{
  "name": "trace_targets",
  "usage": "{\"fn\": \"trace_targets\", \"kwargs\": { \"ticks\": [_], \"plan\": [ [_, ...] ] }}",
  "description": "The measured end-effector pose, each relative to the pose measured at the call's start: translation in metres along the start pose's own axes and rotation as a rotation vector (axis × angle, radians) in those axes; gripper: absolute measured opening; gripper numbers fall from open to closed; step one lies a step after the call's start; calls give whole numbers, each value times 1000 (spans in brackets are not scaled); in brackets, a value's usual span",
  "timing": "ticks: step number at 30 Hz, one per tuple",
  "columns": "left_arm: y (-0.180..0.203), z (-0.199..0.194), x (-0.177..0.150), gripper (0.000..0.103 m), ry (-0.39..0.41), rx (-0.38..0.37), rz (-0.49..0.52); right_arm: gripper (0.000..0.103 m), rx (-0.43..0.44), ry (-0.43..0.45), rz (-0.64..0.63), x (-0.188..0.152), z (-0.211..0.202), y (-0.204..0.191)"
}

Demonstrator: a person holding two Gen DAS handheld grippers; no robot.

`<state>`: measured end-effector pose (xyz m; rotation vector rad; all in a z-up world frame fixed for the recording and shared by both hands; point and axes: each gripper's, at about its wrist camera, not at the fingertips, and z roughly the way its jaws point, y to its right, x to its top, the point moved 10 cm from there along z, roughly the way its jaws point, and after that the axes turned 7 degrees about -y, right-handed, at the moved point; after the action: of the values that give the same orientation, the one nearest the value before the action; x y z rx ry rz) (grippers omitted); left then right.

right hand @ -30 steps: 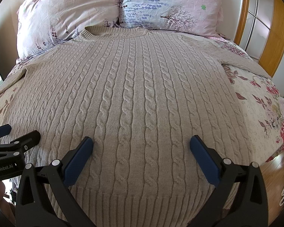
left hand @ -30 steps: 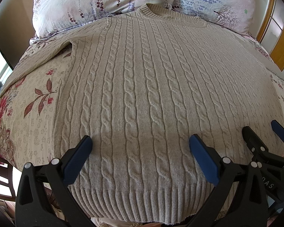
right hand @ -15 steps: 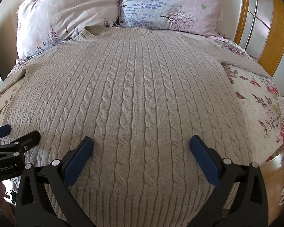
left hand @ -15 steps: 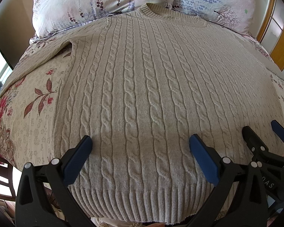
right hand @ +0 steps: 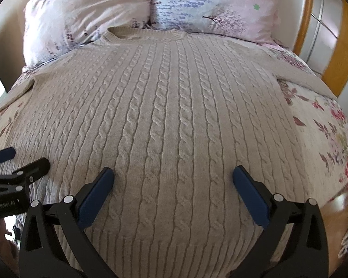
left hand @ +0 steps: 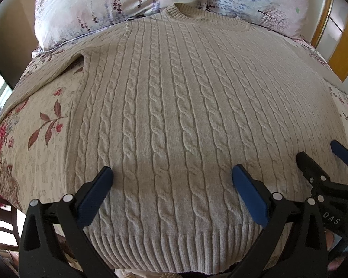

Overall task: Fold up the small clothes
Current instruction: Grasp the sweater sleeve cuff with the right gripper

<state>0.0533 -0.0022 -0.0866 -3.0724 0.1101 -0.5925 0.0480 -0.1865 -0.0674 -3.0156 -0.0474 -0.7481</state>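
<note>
A beige cable-knit sweater (left hand: 174,106) lies flat, front up, on the bed, collar toward the pillows and ribbed hem nearest me. It also fills the right wrist view (right hand: 174,120). My left gripper (left hand: 171,176) is open and empty, hovering over the lower left part of the sweater above the hem. My right gripper (right hand: 172,177) is open and empty over the lower right part. Each gripper shows at the edge of the other's view: the right one (left hand: 322,159), the left one (right hand: 23,159). One sleeve (left hand: 46,76) stretches out left, the other (right hand: 299,71) right.
The floral bedspread (left hand: 30,139) shows on both sides of the sweater. Two pale floral pillows (right hand: 85,14) (right hand: 215,7) lean at the head of the bed. A wooden door frame (right hand: 336,53) stands right of the bed, and wooden floor (right hand: 336,217) shows beyond the right bed edge.
The right gripper's view has shifted slightly and blurred at the edges; it has moved a little forward over the sweater. The left gripper is nearly still. Both stay open.
</note>
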Motion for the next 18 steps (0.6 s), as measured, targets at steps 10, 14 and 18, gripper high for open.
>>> {"fn": "trace_targets", "kwargs": {
  "ticks": [10,14,18],
  "plan": [
    [-2,2,18,101,48,-40,58,102,118,41,27,19,6,17],
    [-17,-6,40,101,117,-53,53,102,178,72,265,60,-1,84],
    [-33,-16,64,101,173,-47,49,87,154,71,488,94,0,157]
  ]
}}
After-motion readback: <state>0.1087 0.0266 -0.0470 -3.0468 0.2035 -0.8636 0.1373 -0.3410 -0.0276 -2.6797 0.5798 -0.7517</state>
